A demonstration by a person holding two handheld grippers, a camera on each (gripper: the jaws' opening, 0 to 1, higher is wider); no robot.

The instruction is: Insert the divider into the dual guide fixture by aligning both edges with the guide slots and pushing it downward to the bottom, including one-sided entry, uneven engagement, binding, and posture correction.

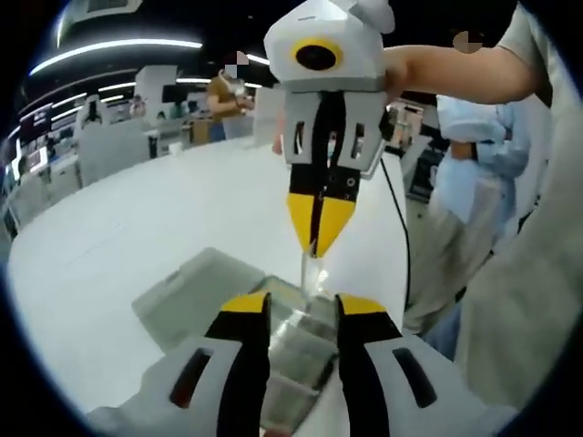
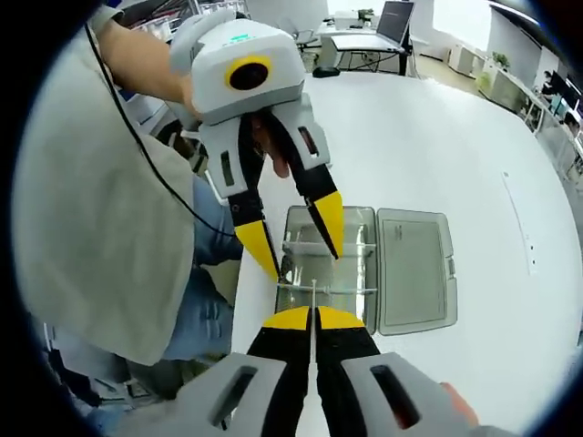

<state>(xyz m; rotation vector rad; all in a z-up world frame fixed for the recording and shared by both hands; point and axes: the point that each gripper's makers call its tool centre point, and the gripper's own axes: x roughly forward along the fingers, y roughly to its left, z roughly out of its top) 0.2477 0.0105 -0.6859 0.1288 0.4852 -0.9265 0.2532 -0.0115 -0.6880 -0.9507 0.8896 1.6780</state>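
A clear plastic fixture box lies on the white table with its lid folded open beside it. My right gripper is shut on a thin clear divider, seen edge-on and held upright over the near end of the box. In the left gripper view that right gripper points down from above with the divider hanging below its tips. My left gripper stands open with the fixture between its jaws. In the right gripper view the left gripper straddles the box's side wall.
The white table runs wide beyond the box; its edge is close to the person's legs. A black cable hangs from the right gripper. The open lid lies flat to one side. Desks and people stand far behind.
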